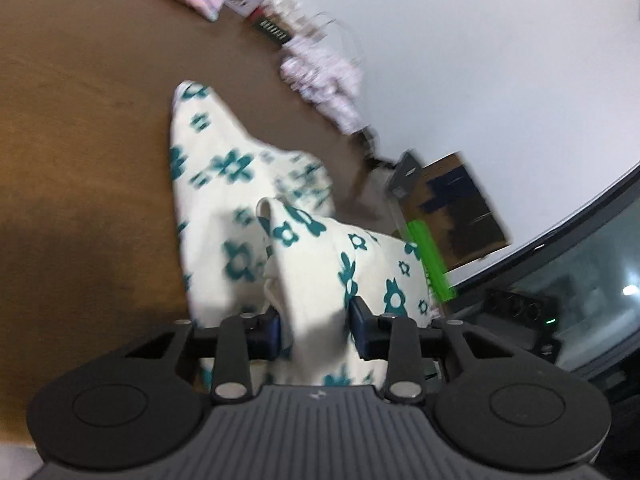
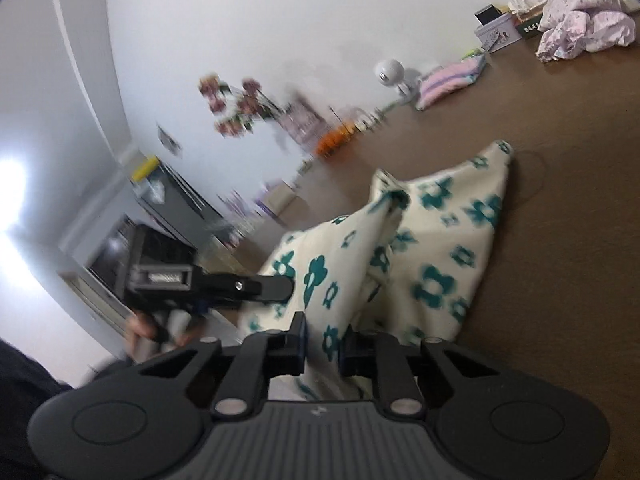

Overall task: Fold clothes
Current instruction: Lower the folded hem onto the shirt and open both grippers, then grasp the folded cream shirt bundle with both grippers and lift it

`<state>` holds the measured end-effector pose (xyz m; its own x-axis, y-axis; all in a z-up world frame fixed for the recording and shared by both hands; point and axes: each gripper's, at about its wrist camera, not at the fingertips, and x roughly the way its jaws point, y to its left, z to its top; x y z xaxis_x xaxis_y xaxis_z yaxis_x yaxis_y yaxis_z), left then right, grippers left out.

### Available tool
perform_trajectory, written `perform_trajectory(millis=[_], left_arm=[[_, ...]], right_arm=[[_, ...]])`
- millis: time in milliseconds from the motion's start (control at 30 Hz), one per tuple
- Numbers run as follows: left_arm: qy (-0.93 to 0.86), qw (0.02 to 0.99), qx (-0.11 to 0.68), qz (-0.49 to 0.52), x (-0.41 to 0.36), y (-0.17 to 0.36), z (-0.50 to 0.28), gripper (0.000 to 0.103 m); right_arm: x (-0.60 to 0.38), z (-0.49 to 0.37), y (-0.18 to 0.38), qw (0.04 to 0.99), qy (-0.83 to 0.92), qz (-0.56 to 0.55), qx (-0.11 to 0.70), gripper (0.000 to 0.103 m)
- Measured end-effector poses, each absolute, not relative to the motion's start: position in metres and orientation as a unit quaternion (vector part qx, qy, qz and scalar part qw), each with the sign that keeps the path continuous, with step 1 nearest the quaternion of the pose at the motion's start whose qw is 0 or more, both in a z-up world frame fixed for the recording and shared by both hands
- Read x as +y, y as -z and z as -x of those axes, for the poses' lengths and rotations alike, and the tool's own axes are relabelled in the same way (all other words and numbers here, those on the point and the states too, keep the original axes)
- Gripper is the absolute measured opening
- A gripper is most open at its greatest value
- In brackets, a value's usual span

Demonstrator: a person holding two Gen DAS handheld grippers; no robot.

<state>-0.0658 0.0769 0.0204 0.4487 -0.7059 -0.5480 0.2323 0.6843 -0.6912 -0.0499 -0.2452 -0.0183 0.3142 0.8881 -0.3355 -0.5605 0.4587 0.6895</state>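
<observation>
Both the left gripper [image 1: 314, 326] and right gripper [image 2: 322, 346] clamp the flowered garment [image 1: 224, 184]. It looks soft and limp. Hems seem the best hold.

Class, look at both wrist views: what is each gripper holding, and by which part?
Both the left gripper and right gripper pinch the cream flower-print garment by bunched folds at its near end.

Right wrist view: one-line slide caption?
Right claw shut on a cream garment with teal flowers trailing over the brown table; left claw grips the same fabric alongside.
</observation>
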Motion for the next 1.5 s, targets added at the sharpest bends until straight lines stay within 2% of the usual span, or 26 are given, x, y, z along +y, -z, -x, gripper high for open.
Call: perform_trajectory(millis=[133, 200, 400, 500, 533, 600, 633, 767, 800, 833, 867, 1000, 1133, 1200, 1300, 1400, 1433, 1500], left_arm=[[0.278, 0.823, 0.428, 0.249, 0.074, -0.019, 0.073, 0.032], [0.277, 0.828, 0.425, 0.24, 0.073, -0.019, 0.075, 0.034], [0.271, 0.841, 0.415, 0.215, 0.066, -0.02, 0.076, 0.042], [0.256, 0.85, 0.41, 0.209, 0.069, -0.02, 0.081, 0.05], [0.246, 0.858, 0.403, 0.204, 0.071, -0.023, 0.084, 0.052], [0.192, 0.891, 0.369, 0.182, 0.075, -0.035, 0.092, 0.064], [0.17, 0.906, 0.349, 0.172, 0.077, -0.041, 0.096, 0.064], [0.194, 0.928, 0.269, 0.169, 0.056, -0.069, 0.106, 0.056], [0.206, 0.927, 0.263, 0.169, 0.047, -0.071, 0.106, 0.047], [0.213, 0.926, 0.261, 0.169, 0.039, -0.07, 0.105, 0.041], [0.206, 0.923, 0.278, 0.171, 0.034, -0.062, 0.102, 0.03], [0.168, 0.917, 0.312, 0.186, 0.035, -0.03, 0.101, 0.02], [0.156, 0.926, 0.295, 0.174, 0.034, -0.019, 0.108, 0.02], [0.161, 0.928, 0.29, 0.169, 0.036, -0.014, 0.109, 0.02], [0.169, 0.926, 0.287, 0.176, 0.04, -0.009, 0.107, 0.02], [0.18, 0.921, 0.293, 0.185, 0.044, -0.011, 0.104, 0.021], [0.183, 0.919, 0.292, 0.191, 0.047, -0.013, 0.105, 0.021], [0.19, 0.915, 0.287, 0.209, 0.055, -0.015, 0.107, 0.025]], right_arm=[[-0.261, 0.055, 0.009, 0.802, -0.448, -0.2, 0.34, 0.027], [-0.267, 0.055, -0.005, 0.829, -0.424, -0.183, 0.316, 0.028], [-0.257, 0.074, -0.04, 0.902, -0.365, -0.164, 0.163, 0.027], [-0.211, 0.074, -0.029, 0.896, -0.372, -0.119, 0.213, 0.013], [-0.195, 0.072, -0.021, 0.894, -0.365, -0.103, 0.24, 0.013], [-0.175, 0.075, -0.008, 0.901, -0.343, -0.063, 0.257, 0.012], [-0.173, 0.077, -0.007, 0.904, -0.342, -0.051, 0.252, 0.012], [-0.173, 0.08, -0.003, 0.905, -0.348, -0.034, 0.242, 0.012], [-0.174, 0.08, -0.002, 0.905, -0.35, -0.032, 0.24, 0.012], [-0.176, 0.08, -0.001, 0.905, -0.352, -0.031, 0.239, 0.012], [-0.177, 0.08, 0.001, 0.904, -0.354, -0.029, 0.237, 0.011], [-0.186, 0.083, 0.004, 0.906, -0.347, -0.071, 0.23, 0.014], [-0.202, 0.095, -0.003, 0.911, -0.338, -0.113, 0.206, 0.019], [-0.196, 0.095, 0.002, 0.915, -0.325, -0.076, 0.227, 0.017], [-0.195, 0.09, 0.012, 0.914, -0.317, -0.095, 0.236, 0.016], [-0.196, 0.087, 0.0, 0.912, -0.318, -0.092, 0.241, 0.016], [-0.198, 0.088, -0.006, 0.914, -0.32, -0.094, 0.232, 0.02], [-0.192, 0.086, -0.016, 0.914, -0.332, -0.083, 0.219, 0.021]])
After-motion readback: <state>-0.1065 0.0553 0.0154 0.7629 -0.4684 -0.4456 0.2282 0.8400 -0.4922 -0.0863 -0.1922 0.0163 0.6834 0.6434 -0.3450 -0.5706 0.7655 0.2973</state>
